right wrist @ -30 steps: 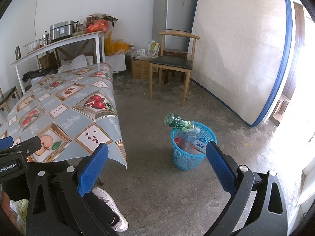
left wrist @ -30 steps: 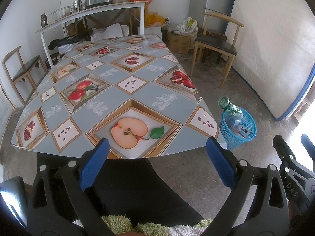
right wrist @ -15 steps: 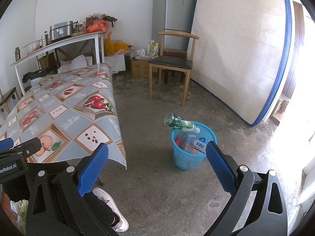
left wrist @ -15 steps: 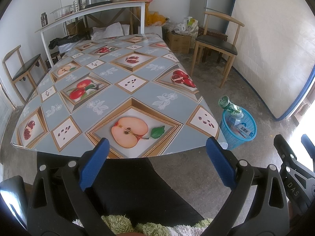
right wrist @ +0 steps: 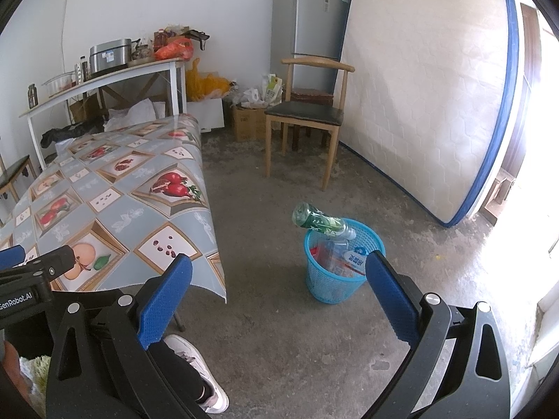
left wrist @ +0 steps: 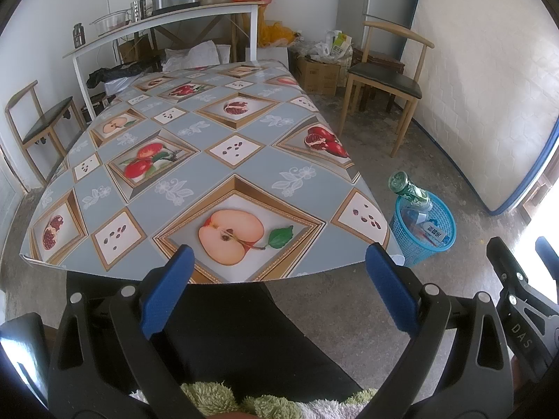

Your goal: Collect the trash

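Both my left gripper [left wrist: 277,286] and right gripper [right wrist: 279,295] gape wide, empty; tabletop [left wrist: 195,160] bare, bin [right wrist: 344,262] full, so I'd wrap up.

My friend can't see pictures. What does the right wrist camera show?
A blue mesh trash basket stands on the concrete floor, holding wrappers, with a green plastic bottle lying across its rim. The open right gripper frames it. A fruit-patterned tablecloth is at left, a wooden chair behind.
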`<act>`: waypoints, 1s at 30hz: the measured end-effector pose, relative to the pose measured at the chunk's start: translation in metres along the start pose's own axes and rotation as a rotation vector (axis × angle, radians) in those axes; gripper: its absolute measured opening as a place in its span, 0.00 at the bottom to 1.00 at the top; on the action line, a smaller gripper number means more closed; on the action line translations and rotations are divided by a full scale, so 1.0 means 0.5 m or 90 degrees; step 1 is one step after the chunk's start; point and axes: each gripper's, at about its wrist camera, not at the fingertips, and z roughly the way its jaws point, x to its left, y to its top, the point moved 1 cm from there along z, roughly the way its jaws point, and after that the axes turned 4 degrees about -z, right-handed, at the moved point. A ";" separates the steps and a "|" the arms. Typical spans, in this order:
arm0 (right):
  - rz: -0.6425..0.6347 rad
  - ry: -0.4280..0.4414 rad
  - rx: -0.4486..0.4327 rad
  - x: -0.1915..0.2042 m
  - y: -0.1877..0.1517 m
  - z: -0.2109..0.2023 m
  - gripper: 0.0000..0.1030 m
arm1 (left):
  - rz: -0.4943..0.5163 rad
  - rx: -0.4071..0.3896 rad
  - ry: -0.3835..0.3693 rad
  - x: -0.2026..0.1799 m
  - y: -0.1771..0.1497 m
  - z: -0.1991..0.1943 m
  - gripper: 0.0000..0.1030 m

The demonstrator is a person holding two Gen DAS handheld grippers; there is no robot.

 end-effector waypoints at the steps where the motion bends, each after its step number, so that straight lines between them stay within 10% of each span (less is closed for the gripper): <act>1: 0.000 0.000 0.000 0.000 0.001 0.001 0.94 | 0.000 0.000 0.000 0.001 0.000 0.000 0.92; 30: 0.000 -0.001 0.001 0.008 0.001 0.000 0.94 | -0.002 0.001 -0.001 0.003 0.001 -0.001 0.92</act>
